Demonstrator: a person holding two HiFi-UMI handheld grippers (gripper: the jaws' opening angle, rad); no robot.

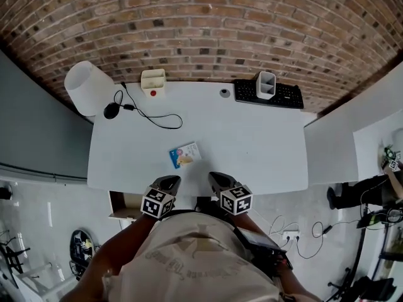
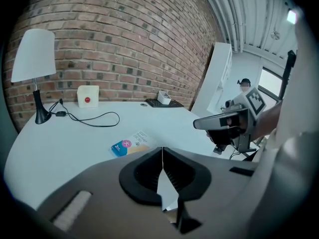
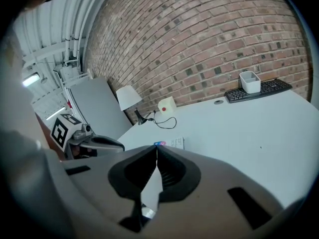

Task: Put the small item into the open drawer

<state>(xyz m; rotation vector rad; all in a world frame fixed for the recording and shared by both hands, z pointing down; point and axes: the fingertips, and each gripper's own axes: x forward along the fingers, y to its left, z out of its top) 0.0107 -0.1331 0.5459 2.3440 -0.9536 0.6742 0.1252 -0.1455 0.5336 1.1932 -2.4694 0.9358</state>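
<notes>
Brick wall [image 1: 201, 30] backs the white tabletop [image 1: 264, 143]; the small packet [image 1: 184, 155] lies there untouched. Left hand-held gripper [image 1: 169, 181] and right hand-held gripper [image 1: 216, 178] hover nearby, jaws together, empty. Pickup and stowing are not yet done.

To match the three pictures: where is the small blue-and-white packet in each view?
Head view: packet just left of centre.
Left gripper view: packet left of centre, above jaws.
Right gripper view: packet centre, just above jaw tips.
Shared landmark: white box with red dot.
</notes>
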